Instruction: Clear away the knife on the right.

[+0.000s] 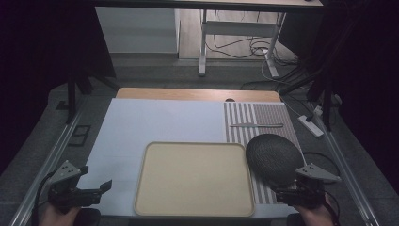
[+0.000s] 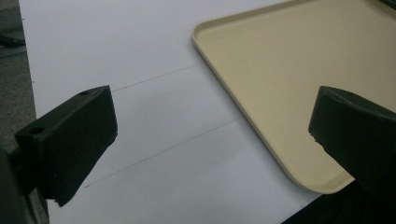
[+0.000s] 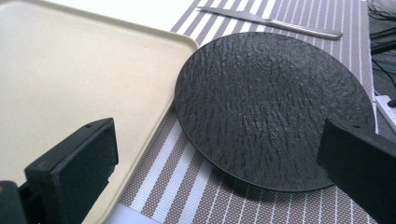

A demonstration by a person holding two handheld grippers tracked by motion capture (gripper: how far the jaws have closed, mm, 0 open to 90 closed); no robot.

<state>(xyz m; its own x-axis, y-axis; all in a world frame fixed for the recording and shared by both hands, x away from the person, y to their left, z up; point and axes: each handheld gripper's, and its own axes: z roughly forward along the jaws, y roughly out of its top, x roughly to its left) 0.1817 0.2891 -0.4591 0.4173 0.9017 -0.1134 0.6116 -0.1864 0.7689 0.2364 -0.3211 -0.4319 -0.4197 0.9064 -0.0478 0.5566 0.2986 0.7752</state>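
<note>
A beige tray (image 1: pixel 195 207) lies empty at the near middle of the white table mat, and its corner also shows in the left gripper view (image 2: pixel 280 56). To its right a round black textured plate (image 1: pixel 274 157) rests on a striped placemat (image 1: pixel 263 115), seen close in the right gripper view (image 3: pixel 275 107). A table knife (image 1: pixel 256 125) lies on the placemat beyond the plate. My left gripper (image 1: pixel 94 190) hovers open at the near left corner, left of the tray. My right gripper (image 1: pixel 287 194) stands open at the near right, just in front of the plate, nothing between its jaws.
The white mat (image 1: pixel 160 120) covers most of the wooden table. Metal rails (image 1: pixel 56 150) run along both sides. A white power strip (image 1: pixel 310 125) lies on the floor to the right, and a desk frame with cables (image 1: pixel 254 47) stands beyond the table.
</note>
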